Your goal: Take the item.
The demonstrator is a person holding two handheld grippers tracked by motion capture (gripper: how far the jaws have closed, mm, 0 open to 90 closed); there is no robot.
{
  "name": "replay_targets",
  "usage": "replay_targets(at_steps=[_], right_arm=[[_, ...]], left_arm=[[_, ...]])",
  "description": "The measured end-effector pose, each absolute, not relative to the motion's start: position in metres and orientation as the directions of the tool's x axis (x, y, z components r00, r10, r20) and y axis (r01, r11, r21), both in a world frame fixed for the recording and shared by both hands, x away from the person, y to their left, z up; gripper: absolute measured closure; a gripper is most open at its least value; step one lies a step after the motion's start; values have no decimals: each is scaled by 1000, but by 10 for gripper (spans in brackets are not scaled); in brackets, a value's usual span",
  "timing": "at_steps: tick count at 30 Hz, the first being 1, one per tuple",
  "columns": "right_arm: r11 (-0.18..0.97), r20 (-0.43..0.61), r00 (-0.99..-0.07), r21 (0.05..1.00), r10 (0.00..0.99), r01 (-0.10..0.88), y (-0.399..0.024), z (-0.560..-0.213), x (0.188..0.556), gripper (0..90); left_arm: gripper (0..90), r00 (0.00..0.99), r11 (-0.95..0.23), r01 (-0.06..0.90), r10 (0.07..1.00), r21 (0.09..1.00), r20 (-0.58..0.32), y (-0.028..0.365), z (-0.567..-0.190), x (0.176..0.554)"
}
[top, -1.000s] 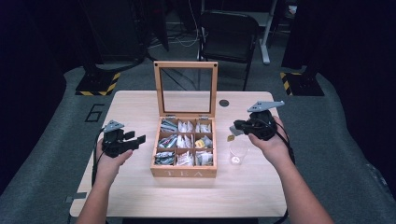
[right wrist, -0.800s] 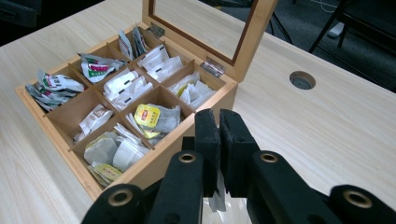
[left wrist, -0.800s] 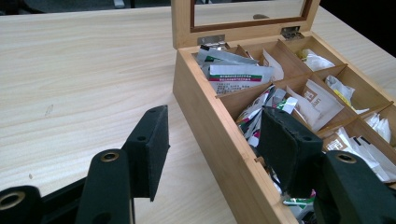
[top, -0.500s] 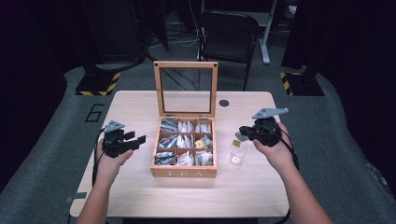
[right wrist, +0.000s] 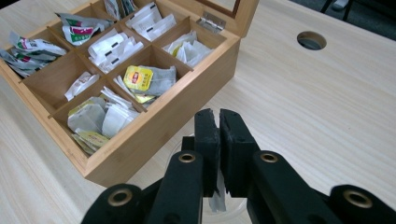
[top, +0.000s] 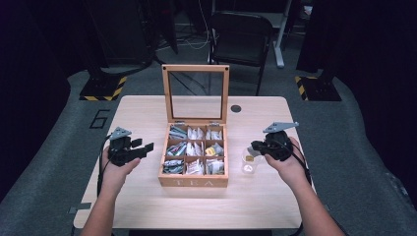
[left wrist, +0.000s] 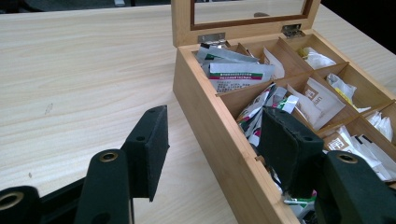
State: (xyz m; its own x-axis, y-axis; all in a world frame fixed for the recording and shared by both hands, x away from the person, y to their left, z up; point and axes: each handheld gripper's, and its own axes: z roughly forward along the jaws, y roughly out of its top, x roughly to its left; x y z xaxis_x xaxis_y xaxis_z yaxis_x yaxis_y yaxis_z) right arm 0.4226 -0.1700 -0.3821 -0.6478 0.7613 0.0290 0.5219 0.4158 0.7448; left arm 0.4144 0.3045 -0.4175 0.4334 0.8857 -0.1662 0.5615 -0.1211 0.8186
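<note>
- Just right of the wooden tea box (top: 194, 182), my right gripper (right wrist: 219, 122) is clenched on a tea bag (right wrist: 216, 198) over the clear cup (top: 249, 163).
- My left gripper (left wrist: 212, 140) hangs released, straddling the box's left wall.

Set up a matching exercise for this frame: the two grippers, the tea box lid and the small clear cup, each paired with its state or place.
Things:
1. left gripper
2. right gripper
3. tea box lid
4. clear cup

States or places:
A. stands open and upright
B. jaws apart, nothing between them
C. on the table just right of the tea box
D. jaws pressed together above the cup

Pairs: 1-B, 2-D, 3-A, 4-C
</note>
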Motion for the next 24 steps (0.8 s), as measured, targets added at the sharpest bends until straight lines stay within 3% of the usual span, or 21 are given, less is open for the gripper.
replay_targets(at_steps=[19, 24], right_arm=[[438, 41, -637, 692, 770, 574, -164, -416, 429, 857], [450, 33, -636, 677, 771, 582, -164, -421, 431, 805]], left_arm=[[426, 431, -121, 565, 887, 816, -167, 304, -418, 414], [426, 428, -117, 561, 889, 820, -165, 305, -419, 415]])
